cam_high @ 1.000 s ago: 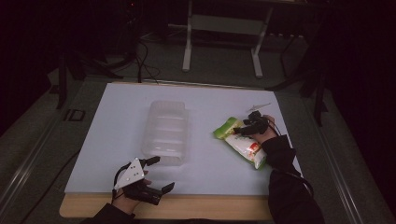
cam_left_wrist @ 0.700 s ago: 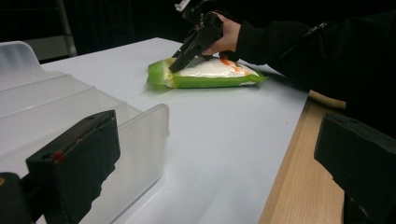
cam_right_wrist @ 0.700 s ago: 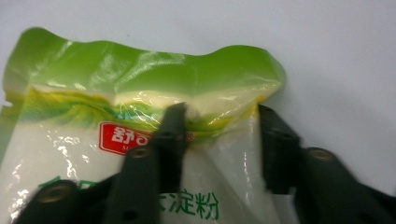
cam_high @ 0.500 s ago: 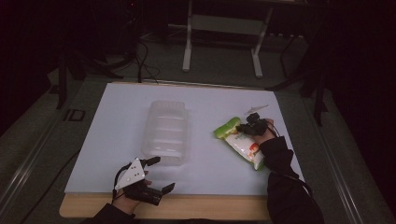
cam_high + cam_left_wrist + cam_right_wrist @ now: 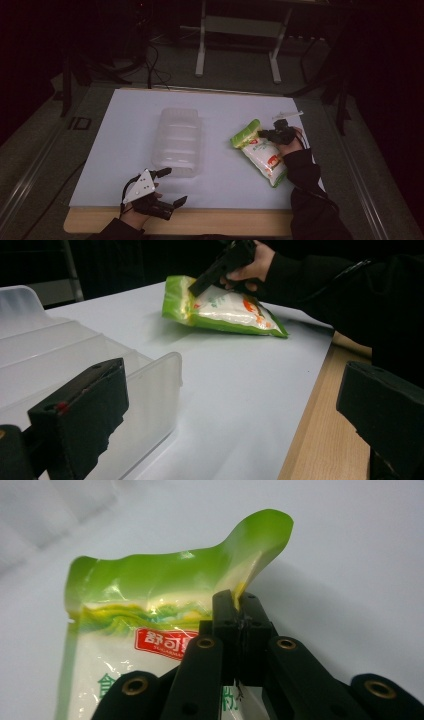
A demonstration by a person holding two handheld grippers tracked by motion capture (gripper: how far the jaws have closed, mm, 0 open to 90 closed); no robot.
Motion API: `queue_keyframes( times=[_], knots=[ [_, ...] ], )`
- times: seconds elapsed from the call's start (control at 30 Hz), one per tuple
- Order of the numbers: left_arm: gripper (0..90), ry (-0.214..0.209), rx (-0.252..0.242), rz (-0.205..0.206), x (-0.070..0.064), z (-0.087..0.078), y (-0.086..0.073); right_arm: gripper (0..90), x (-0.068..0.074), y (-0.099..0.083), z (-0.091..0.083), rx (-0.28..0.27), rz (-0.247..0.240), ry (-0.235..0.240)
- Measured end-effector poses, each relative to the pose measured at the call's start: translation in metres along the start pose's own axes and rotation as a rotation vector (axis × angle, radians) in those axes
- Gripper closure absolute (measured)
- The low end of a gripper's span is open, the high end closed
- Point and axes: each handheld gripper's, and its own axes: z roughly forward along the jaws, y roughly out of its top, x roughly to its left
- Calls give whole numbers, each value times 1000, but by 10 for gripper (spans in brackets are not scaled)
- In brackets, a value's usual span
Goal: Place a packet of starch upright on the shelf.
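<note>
L gripper (image 5: 169,186) is sitting at the near table (image 5: 235,187) edge w/ jaws spread wide, nothing between them, just beside the near end of the clear bin (image 5: 178,141). Farther out, R gripper (image 5: 264,134) is pinching the green top corner of the bag (image 5: 261,153), jaws pressed together on the film. Bag is lying flat on the white sheet, right of the bin, apart from it.

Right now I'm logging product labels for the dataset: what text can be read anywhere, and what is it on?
White Chinese characters in a red box, on the green and white plastic food bag: too blurred to quote surely.
Green characters lower on that bag: cut off by the right gripper, unreadable.
Clear plastic container: no text.
</note>
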Motion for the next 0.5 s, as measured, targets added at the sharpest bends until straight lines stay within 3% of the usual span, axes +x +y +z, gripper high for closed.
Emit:
queue_keyframes(
  times=[0.07,0.5],
  knots=[
    [7,1,0,1,0,0,0,886,1,0,-7,-25,13,13],
    [7,5,-2,-1,1,0,0,887,25,5,-55,-139,-24,13]
  ],
)
